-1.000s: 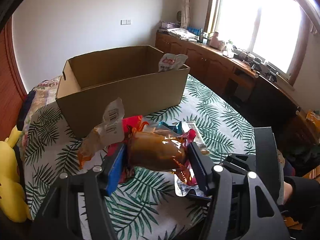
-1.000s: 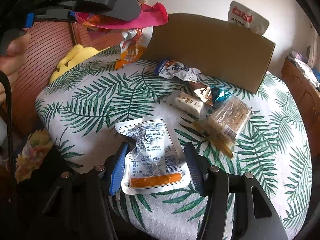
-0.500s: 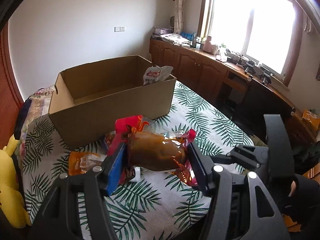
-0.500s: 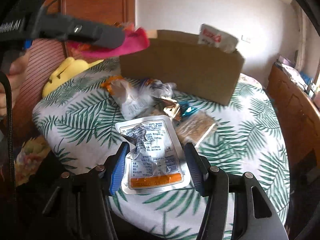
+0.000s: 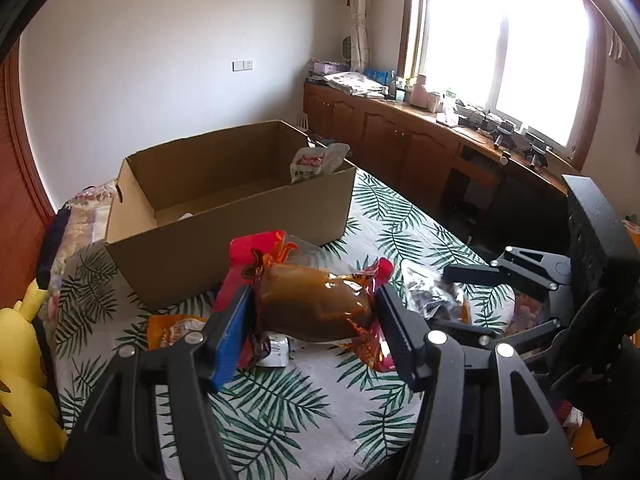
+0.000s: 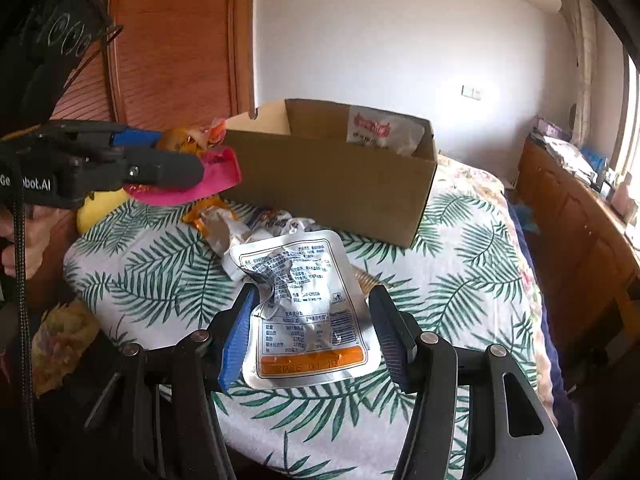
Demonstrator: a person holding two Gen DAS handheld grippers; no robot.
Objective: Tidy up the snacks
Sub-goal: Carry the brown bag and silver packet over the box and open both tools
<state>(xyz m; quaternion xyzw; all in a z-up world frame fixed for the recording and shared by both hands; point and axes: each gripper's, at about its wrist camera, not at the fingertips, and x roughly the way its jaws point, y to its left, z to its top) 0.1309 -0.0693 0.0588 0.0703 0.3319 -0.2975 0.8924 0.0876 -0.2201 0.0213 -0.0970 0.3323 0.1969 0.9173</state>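
My left gripper [image 5: 312,312] is shut on a red packet with a brown snack inside [image 5: 316,304] and holds it above the table, short of the open cardboard box [image 5: 240,216]. My right gripper [image 6: 308,320] is shut on a silver foil pouch [image 6: 304,304] and holds it above the table. The left gripper with its red packet [image 6: 216,176] also shows in the right wrist view, at the left. The box [image 6: 344,184] holds a white and red packet [image 6: 380,128] leaning in its far corner. Several loose snacks [image 6: 240,228] lie on the table in front of the box.
The table has a palm-leaf cloth [image 6: 460,272]. A yellow plush toy [image 5: 24,380] sits at its left edge. Wooden cabinets [image 5: 420,144] under a window run along the right wall. An orange packet [image 5: 176,328] lies under the left gripper.
Both grippers have risen and pulled back from the table with their packets still held. The orange and white packet that hung by the left gripper now lies on the table.
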